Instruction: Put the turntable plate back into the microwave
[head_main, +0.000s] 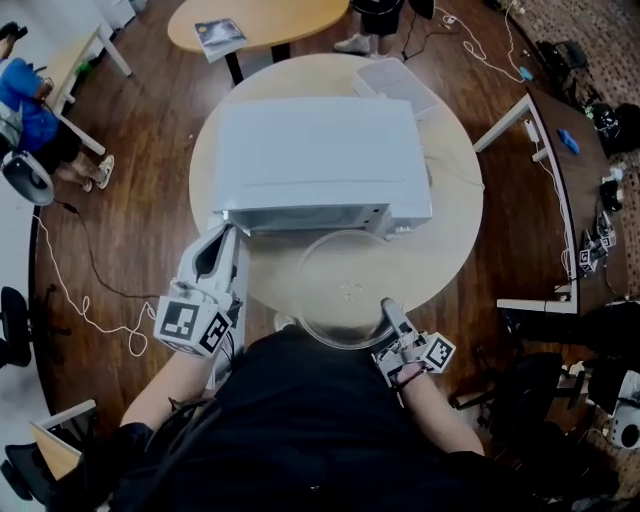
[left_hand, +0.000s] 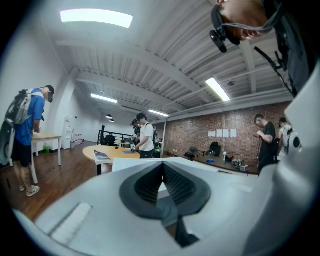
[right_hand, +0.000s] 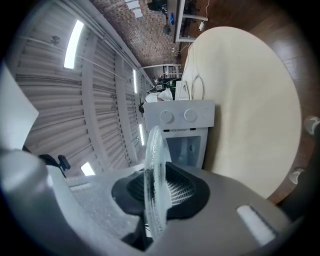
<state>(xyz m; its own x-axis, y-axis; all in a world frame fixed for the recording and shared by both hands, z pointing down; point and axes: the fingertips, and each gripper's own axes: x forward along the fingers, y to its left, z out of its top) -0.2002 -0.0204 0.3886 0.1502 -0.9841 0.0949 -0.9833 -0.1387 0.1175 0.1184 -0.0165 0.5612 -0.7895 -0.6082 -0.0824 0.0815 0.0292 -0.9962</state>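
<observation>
The white microwave (head_main: 320, 165) stands on a round pale table (head_main: 450, 250). In the right gripper view its open cavity (right_hand: 187, 150) shows under two knobs. My right gripper (head_main: 388, 308) is shut on the near rim of the clear glass turntable plate (head_main: 345, 290), which hangs level just in front of the microwave. In the right gripper view the plate (right_hand: 151, 150) stands edge-on between the pads. My left gripper (head_main: 222, 240) is at the microwave's front left corner, beside the open door (head_main: 243, 285). Its pads (left_hand: 172, 182) meet at the tips.
A clear plastic box (head_main: 395, 80) lies behind the microwave. Beyond is a second round table (head_main: 290, 20) with a booklet (head_main: 220, 37). Several people stand around the room. A white cable (head_main: 90, 300) runs over the wooden floor at left; desks stand at right.
</observation>
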